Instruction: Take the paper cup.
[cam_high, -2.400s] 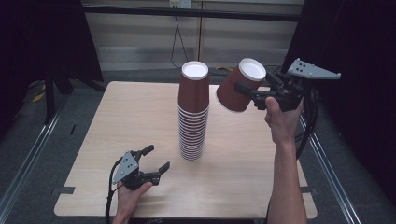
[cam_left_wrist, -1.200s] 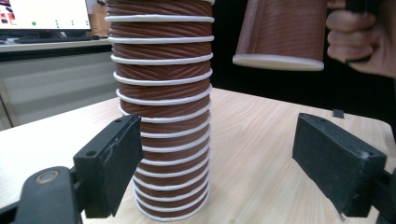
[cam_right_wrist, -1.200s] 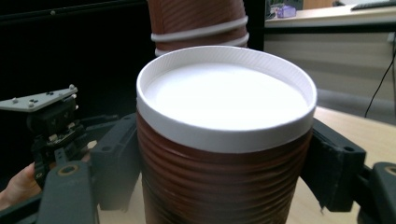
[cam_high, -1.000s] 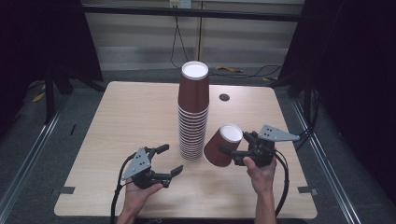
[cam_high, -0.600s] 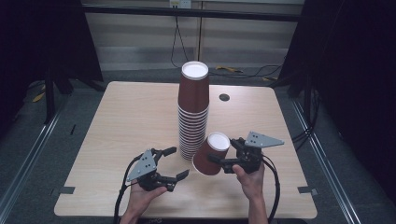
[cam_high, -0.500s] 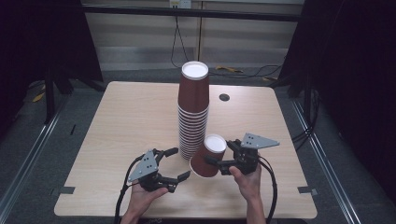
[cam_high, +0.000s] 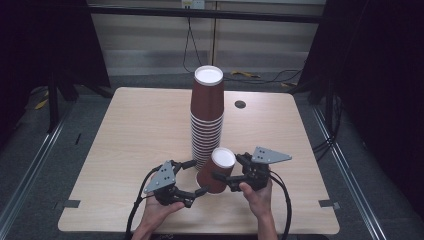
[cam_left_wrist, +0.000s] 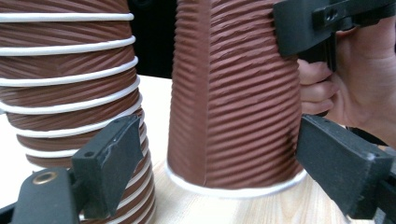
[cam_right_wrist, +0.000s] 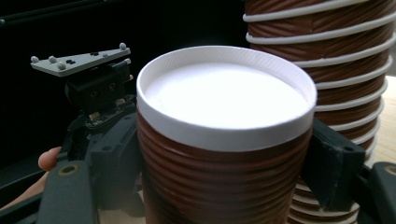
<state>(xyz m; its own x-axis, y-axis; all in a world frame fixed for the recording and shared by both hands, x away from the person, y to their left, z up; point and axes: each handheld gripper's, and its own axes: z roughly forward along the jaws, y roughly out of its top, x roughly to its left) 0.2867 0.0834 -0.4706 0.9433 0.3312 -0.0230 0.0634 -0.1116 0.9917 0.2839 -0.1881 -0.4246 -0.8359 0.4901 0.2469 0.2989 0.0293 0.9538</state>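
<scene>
My right fingers (cam_high: 224, 175) are clamped on a single brown cup (cam_high: 216, 170), upside down, its white base tilted up and away from me and its rim end low over the table (cam_high: 130, 130), just in front of the tall cup stack (cam_high: 206, 120). In the right gripper view the pads press both sides of the ribbed wall just below the white base.

My left fingers (cam_high: 192, 177) stand released, and they have just been opening wider. The cup's lower part sits between them: in the left gripper view its wall (cam_left_wrist: 233, 93) rises nearly upright in the gap, one finger (cam_left_wrist: 343, 168) right at the wall near the rim, the other (cam_left_wrist: 109, 161) standing clear of it, over against the stack (cam_left_wrist: 70, 93). So the coming grab is a pinch across the cup's width, square to its long axis, low near the rim while the right hand holds it higher up.

What I can't settle: whether the rim rests on the table or hovers just off it, and whether that near finger truly touches the cup. From above, the cup covers the stack's lowest cups.
</scene>
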